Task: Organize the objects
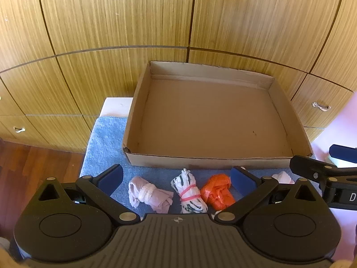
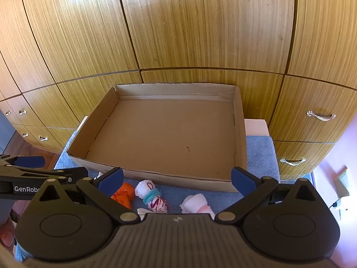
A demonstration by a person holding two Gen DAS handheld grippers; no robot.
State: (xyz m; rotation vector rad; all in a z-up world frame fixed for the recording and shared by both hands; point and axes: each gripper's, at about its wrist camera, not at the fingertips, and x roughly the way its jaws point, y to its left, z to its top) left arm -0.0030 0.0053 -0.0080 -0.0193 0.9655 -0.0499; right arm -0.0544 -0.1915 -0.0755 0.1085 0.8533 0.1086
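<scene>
An open, empty cardboard box (image 1: 279,109) stands on a blue towel (image 1: 104,138); it also shows in the right wrist view (image 2: 239,134). In front of it lie rolled cloth bundles: a pale pink one (image 1: 148,194), a white one with dark stripes and a red band (image 1: 189,192), and an orange one (image 1: 217,192). The right wrist view shows the orange bundle (image 2: 123,193), a white-and-red one with a teal band (image 2: 152,197) and a white-pink one (image 2: 196,203). My left gripper (image 1: 176,177) is open above the bundles. My right gripper (image 2: 177,177) is open above its bundles.
Wooden cupboard doors and drawers with metal handles (image 2: 321,116) stand behind the box. The towel lies on a white table (image 2: 256,127). Wood floor (image 1: 33,163) lies to the left. The right gripper (image 1: 323,174) reaches in at the left view's right edge.
</scene>
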